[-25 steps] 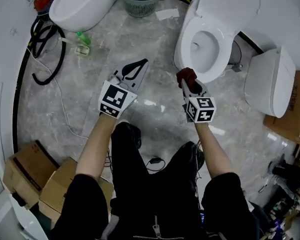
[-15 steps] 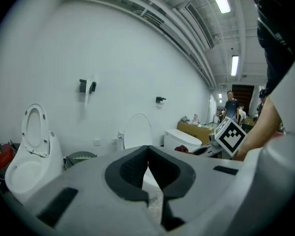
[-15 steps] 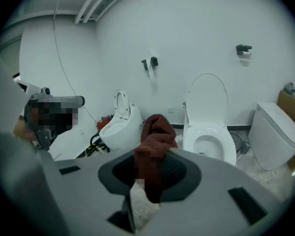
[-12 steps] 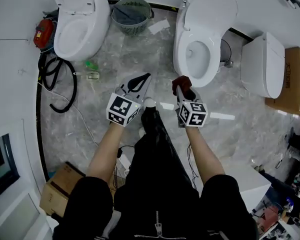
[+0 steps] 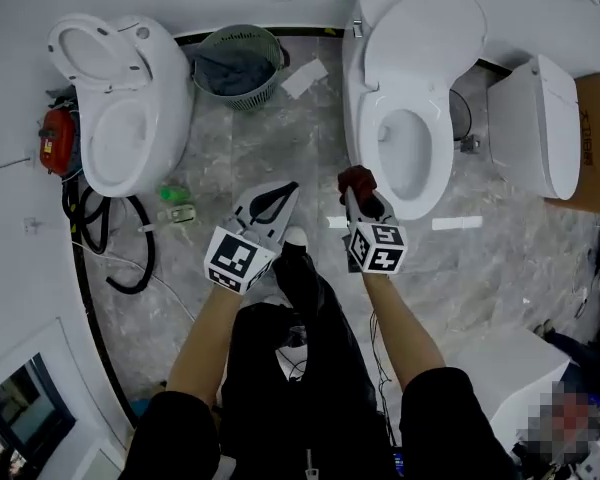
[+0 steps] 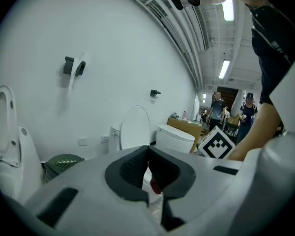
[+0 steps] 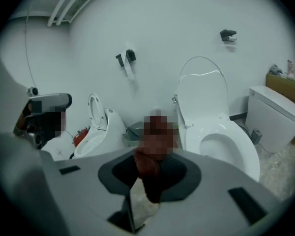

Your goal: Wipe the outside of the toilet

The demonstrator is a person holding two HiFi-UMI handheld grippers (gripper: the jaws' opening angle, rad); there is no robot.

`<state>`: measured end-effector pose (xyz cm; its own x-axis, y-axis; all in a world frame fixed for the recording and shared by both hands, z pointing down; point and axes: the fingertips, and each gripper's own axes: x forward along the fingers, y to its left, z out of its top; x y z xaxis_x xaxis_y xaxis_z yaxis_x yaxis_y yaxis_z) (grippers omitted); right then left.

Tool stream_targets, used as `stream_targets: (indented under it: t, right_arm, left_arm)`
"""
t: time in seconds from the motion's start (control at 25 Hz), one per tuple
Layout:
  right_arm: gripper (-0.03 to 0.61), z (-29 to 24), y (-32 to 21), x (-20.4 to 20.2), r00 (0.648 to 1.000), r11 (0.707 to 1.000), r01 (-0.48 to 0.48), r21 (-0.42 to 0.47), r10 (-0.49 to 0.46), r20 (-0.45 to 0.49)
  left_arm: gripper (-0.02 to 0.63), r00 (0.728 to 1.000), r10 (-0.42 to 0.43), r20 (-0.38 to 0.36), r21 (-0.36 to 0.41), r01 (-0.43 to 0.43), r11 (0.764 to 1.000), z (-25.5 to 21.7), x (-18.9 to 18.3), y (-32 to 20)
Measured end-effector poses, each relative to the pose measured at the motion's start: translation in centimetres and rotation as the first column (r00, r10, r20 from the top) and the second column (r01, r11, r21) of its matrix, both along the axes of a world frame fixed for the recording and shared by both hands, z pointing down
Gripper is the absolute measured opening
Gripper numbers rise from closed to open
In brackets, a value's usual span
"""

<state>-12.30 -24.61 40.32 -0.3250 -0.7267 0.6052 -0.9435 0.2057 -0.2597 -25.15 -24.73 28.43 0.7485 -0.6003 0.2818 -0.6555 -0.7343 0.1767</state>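
A white toilet (image 5: 372,118) with its lid raised stands at the upper right of the head view; it also shows in the right gripper view (image 7: 236,139). My right gripper (image 5: 358,190) is shut on a dark red cloth (image 5: 356,178), held by the bowl's front left outer side; whether it touches, I cannot tell. In the right gripper view the cloth (image 7: 148,170) sticks up between the jaws. My left gripper (image 5: 290,188) hangs over the floor left of the toilet, jaws shut with nothing between them (image 6: 148,151).
A second white toilet (image 5: 120,108) stands at the left, with a green basket (image 5: 235,63) between the two. A third white toilet (image 5: 535,123) sits at the right. A black hose (image 5: 120,258), a red object (image 5: 58,138) and a green bottle (image 5: 175,196) lie by the left wall.
The head view has swung, so both toilets now sit squarely ahead. Both grippers hold much the same pose, the right one still shut on the cloth near the bowl's front.
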Motion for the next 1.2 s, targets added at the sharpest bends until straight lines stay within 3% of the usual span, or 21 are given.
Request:
stream_targets:
  t: [0.16,0.4,0.6,0.72,0.88,1.2]
  right_arm:
    - [0.094,7.0,-4.5,-2.5,0.999,0.998,-0.042,0.036,0.041,0.008]
    - [0.094,19.1,-9.7,-3.4,0.989,0.989,-0.137,0.062,0.140,-0.051]
    - [0.095,25.5,-13.6,-3.1,0.976,0.976,-0.190,0.108,0.200,-0.084]
    - [0.097,27.2,-16.5,-1.4,0.949,0.941,-0.304,0.149,0.313,-0.042]
    - [0.097,29.7,-18.0,1.4,0.876,0.865,-0.482,0.137,0.480,0.049]
    - [0.094,30.6,-18.5,3.2,0.776,0.762,-0.629,0.157,0.603,0.184]
  left_arm:
    - [0.000,0.998,0.014,-0.066,0.001,-0.014,1.000,6.9,-1.4,-4.2]
    - [0.000,0.994,0.073,-0.084,0.019,-0.072,0.997,20.2,-1.4,-7.1]
    - [0.000,0.992,0.114,-0.059,0.043,-0.112,0.993,29.4,-2.0,-7.9]
    - [0.000,0.989,0.132,-0.068,0.092,-0.125,0.988,32.3,-2.2,-8.8]
    - [0.000,0.986,0.146,-0.082,0.133,-0.135,0.982,34.8,-2.6,-8.6]
    - [0.000,0.983,0.179,-0.040,0.182,-0.169,0.969,36.3,-3.2,-7.3]
